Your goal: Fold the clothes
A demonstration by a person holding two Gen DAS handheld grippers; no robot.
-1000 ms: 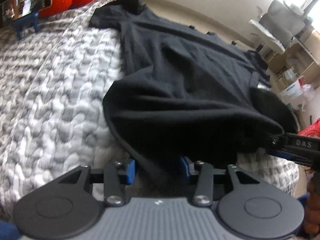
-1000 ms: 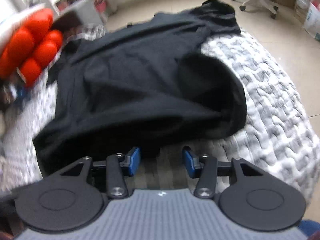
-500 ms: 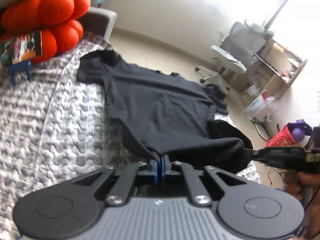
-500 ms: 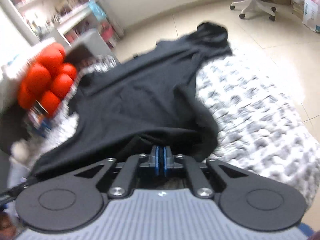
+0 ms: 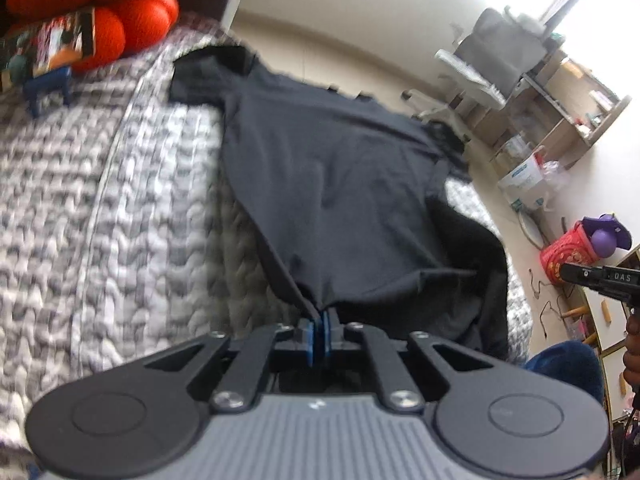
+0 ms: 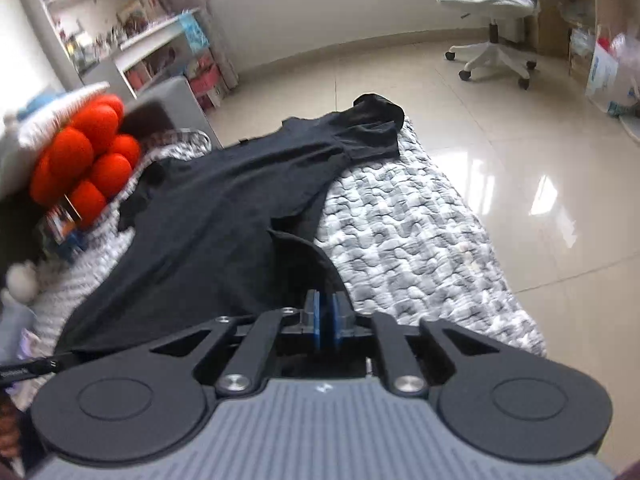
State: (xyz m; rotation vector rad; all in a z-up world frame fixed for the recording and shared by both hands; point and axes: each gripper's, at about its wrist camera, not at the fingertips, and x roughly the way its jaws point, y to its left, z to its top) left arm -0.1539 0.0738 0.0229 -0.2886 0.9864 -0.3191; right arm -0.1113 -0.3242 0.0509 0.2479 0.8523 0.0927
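One black T-shirt [image 5: 344,184] lies spread on a bed [image 5: 100,208] covered with a grey and white quilt, its two short sleeves at the far end, one toward the pillows and one hanging over the bed's far edge. Two grippers work on its near hem. The left gripper [image 5: 319,330] has its blue pads pressed together with a pinch of the hem caught between them, and the cloth rises from the quilt in a taut ridge to that point. The right gripper [image 6: 326,320] has a narrow slit between its pads; its jaws have just been opening a little after closing, and the hem corner [image 6: 304,272] runs down into them, though the pictures do not make plain how firmly the cloth is pinched. In the left wrist view the tip of the right gripper shows at the right edge, with a fold of shirt sagging between the two

Around the bed: one orange cushion [image 6: 86,152] made of round lumps, one phone on a small blue stand [image 5: 48,60] beside it, one white office chair [image 6: 492,24] on the tiled floor [image 6: 520,140], one bookshelf [image 6: 132,32] against the wall, and one red bag [image 5: 568,256] on the floor. Nothing lies on the shirt itself
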